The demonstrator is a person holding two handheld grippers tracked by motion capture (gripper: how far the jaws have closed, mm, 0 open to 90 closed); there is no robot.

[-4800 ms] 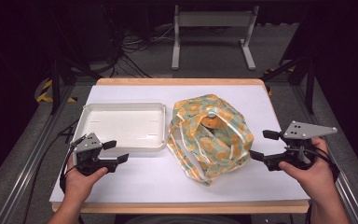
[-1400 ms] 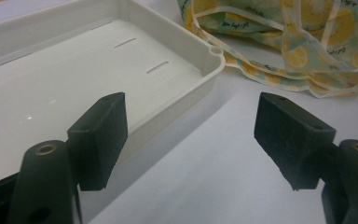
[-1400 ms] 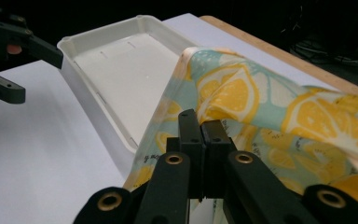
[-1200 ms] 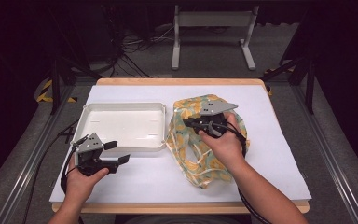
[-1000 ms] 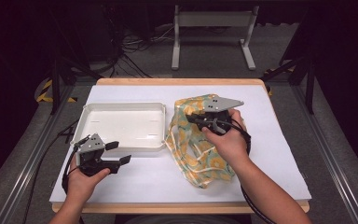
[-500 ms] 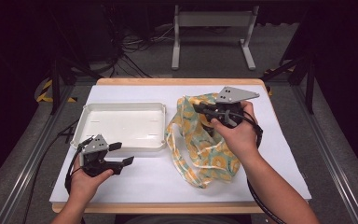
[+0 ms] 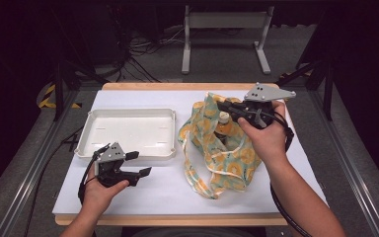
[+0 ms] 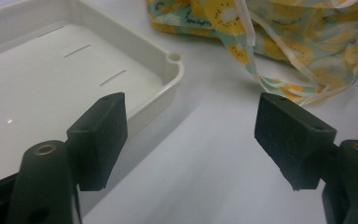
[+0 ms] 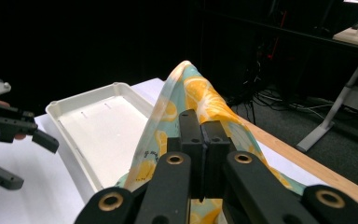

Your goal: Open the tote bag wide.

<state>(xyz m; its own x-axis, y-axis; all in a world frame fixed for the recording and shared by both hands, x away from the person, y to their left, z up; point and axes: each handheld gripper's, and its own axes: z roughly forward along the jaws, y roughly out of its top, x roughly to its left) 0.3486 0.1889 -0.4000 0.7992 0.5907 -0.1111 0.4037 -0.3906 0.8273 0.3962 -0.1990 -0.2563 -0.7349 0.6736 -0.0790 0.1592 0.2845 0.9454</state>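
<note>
Right tongs (image 9: 200, 126) pinching bag (image 9: 200, 100), bottle (image 7: 223, 124) visible from above

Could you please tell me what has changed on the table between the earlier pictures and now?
The right gripper came in from the table's right edge, closed on the fruit-print bag and has lifted its fabric up and to the right, uncovering a bottle inside. The left gripper has stayed open near the front edge, and the white tray has not moved.

Each bare-armed hand carries a black two-jaw claw, left claw (image 7: 137, 164) and right claw (image 7: 223, 105), with brass pivot screws, grey triangular top plates and black trailing cables.
</note>
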